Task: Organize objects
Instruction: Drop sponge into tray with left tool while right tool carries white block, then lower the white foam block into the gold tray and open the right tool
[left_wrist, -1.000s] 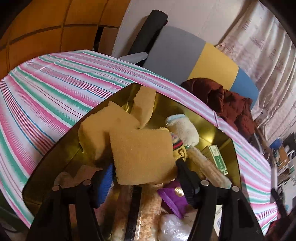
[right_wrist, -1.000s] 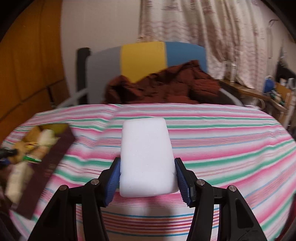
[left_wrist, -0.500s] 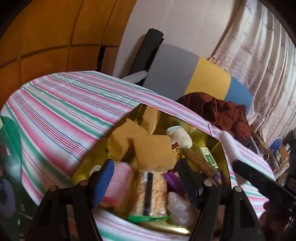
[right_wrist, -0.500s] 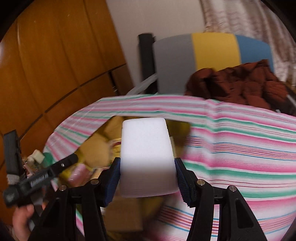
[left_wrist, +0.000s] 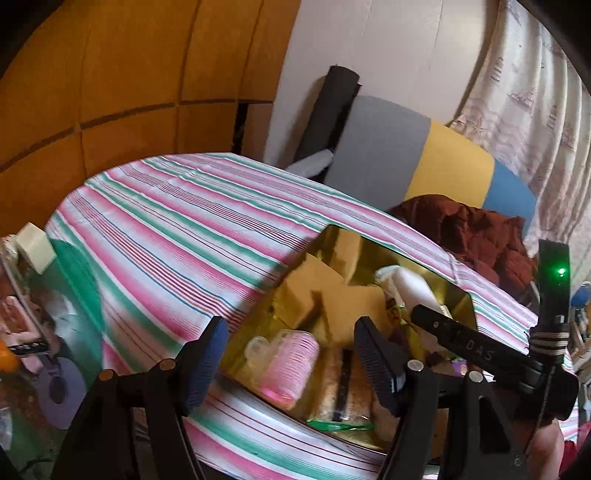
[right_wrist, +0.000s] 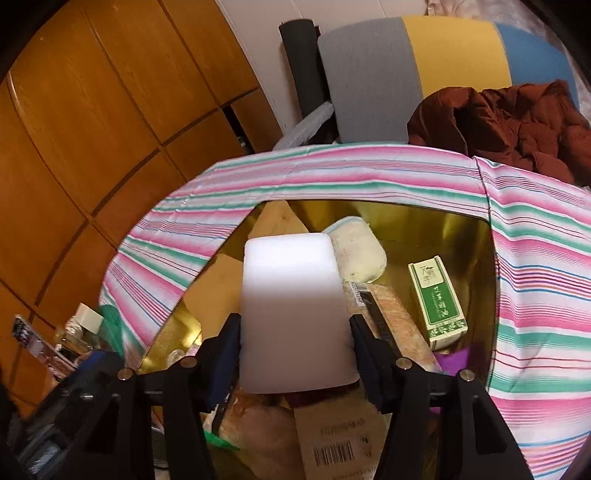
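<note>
A gold tray (right_wrist: 461, 229) on the striped tablecloth (right_wrist: 535, 258) holds tan sponges (left_wrist: 325, 291), a pink hair roller (left_wrist: 291, 365), a green box (right_wrist: 437, 299), a pale mitt (right_wrist: 356, 254) and wrapped snacks. My right gripper (right_wrist: 295, 332) hovers over the tray. A white foam block (right_wrist: 291, 306) sits between its pads, which still touch it as the jaws are opening. My left gripper (left_wrist: 291, 354) is open and empty above the tray's near corner. In the left wrist view the right gripper (left_wrist: 461, 347) reaches in from the right with the white block (left_wrist: 413, 288).
A chair with a grey, yellow and blue cover (right_wrist: 417, 70) and a maroon garment (right_wrist: 509, 122) stands behind the table. Wooden panels (right_wrist: 92, 129) rise at the left. Small bottles and clutter (right_wrist: 74, 332) sit off the table's left edge. A barcoded cardboard tag (right_wrist: 340, 435) lies at the tray's near end.
The tan sponge left my left gripper's fingers and lies in the tray; that gripper drew back and up. My right gripper swung left with the white block, from bare cloth to over the tray.
</note>
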